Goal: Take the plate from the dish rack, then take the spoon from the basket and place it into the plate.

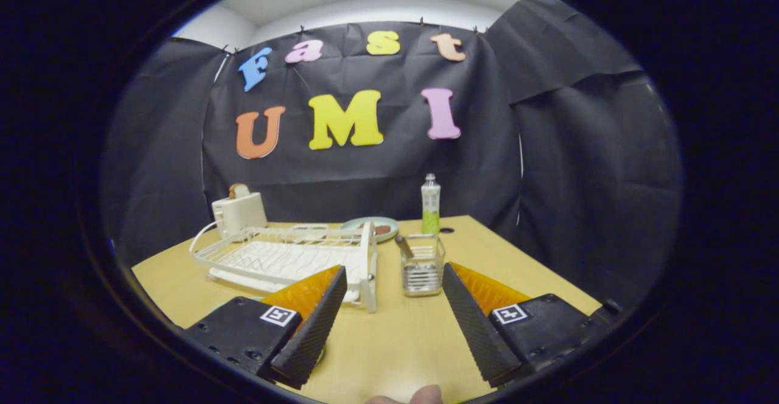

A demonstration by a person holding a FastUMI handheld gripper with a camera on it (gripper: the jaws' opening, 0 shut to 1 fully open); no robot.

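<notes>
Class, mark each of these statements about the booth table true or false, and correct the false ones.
1. The claw is open, with nothing between its fingers. True.
2. The spoon lies on the plate. False: it stands in the basket, its handle sticking up.
3. The basket stands just beside the dish rack. True.
4. The green bottle lies on its side in the dish rack. False: it stands upright on the table, beyond the basket.
5. A plate lies on the table beyond the rack. True.
6. The white toaster stands between the claw's fingers. False: it stands at the far end of the table, behind the rack.
</notes>
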